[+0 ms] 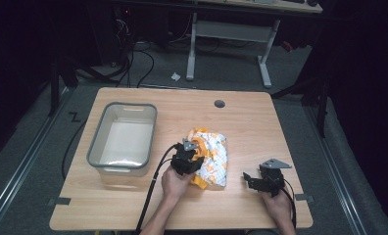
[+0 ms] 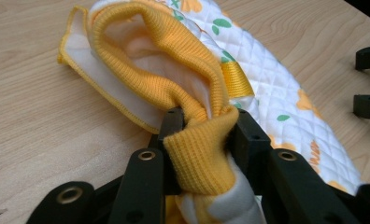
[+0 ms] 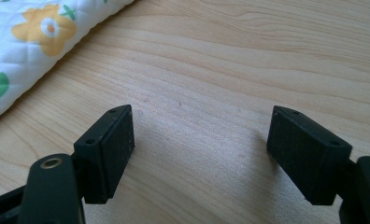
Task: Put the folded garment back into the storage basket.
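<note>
Quilted floral garment (image 1: 212, 157) lies bunched at centre of high view, on table (image 1: 251, 122), right of grey bin (image 1: 124, 138). Left gripper (image 1: 192, 155) has fingers (image 2: 173, 125) clamped on yellow ribbed cuff (image 2: 199, 154), likely hold for lifting or dragging toward bin. Right gripper (image 1: 253, 180) waits lower right, fingers (image 3: 109, 149) apart over bare wood, garment edge near. Bin empty, open top; clear table between. Near table edge close behind hands.

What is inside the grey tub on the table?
The grey tub looks empty in the high view: its pale floor is bare. The strip of floor just behind its near wall is hidden. The quilted garment lies beside it on the table.
</note>
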`<state>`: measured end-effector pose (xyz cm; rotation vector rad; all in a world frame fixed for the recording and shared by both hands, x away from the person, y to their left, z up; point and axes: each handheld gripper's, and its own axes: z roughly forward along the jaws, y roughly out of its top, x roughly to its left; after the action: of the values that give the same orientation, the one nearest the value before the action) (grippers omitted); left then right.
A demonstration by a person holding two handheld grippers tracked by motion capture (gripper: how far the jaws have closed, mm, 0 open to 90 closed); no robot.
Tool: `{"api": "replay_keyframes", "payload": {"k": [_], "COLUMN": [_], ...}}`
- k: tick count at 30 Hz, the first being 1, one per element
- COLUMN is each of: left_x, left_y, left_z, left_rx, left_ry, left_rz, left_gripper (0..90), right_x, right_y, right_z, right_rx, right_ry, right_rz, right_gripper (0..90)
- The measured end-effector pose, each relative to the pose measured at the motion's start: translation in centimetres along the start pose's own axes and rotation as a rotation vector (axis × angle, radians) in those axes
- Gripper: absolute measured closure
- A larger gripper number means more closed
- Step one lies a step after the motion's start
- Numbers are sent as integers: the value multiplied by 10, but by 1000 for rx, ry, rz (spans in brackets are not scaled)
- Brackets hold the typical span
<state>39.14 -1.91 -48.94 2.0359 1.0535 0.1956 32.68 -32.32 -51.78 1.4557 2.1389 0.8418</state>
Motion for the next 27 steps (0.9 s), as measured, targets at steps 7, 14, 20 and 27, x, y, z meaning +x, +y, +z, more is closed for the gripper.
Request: {"api": "replay_keyframes", "payload": {"k": [7,14,20,27], "left_x": [-2,-8,-10,-8], "left_y": [3,10,15,21], "left_z": [-12,-23,-33,-49], "left_rx": [-30,-49,-70,-99], "left_ry": [-12,-24,-29,-36], "left_rz": [10,46,56,61], "left_gripper": [694,708,713,715], "right_x": [0,0,0,0], "right_y": [0,0,0,0], "right_z": [0,0,0,0], "right_rx": [0,0,0,0], "right_ry": [0,0,0,0], "right_rz": [0,0,0,1], "right_gripper": [236,235,235,235]}}
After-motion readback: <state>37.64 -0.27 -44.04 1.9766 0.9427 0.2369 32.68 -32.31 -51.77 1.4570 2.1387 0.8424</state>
